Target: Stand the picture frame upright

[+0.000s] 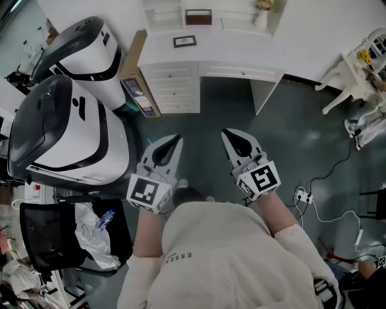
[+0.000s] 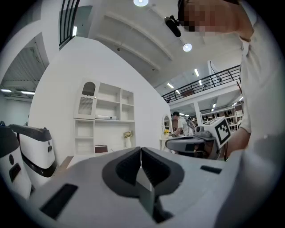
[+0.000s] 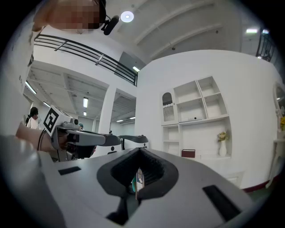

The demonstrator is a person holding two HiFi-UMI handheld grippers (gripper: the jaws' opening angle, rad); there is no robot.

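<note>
Person in a cream top, forearms out, a tool in each hand over the dark floor (image 1: 289,121). Left tongs (image 1: 173,143) closed, pads together, nothing between them (image 2: 140,153). Right tongs (image 1: 228,136) also closed and empty (image 3: 141,153). Both point ahead toward the white surface (image 1: 229,51), side by side, slightly apart. Two big white-and-black machines (image 1: 66,133) stand to the left, near the left tongs. Further on, drawers (image 1: 175,84) under the surface. Picture frame (image 1: 184,41) lies flat, face up, on the left part of the surface, well apart from both tongs. Behind it, a shelf unit (image 1: 163,15) holds a brown box (image 1: 198,17) and a vase (image 1: 261,19) with flowers.
</note>
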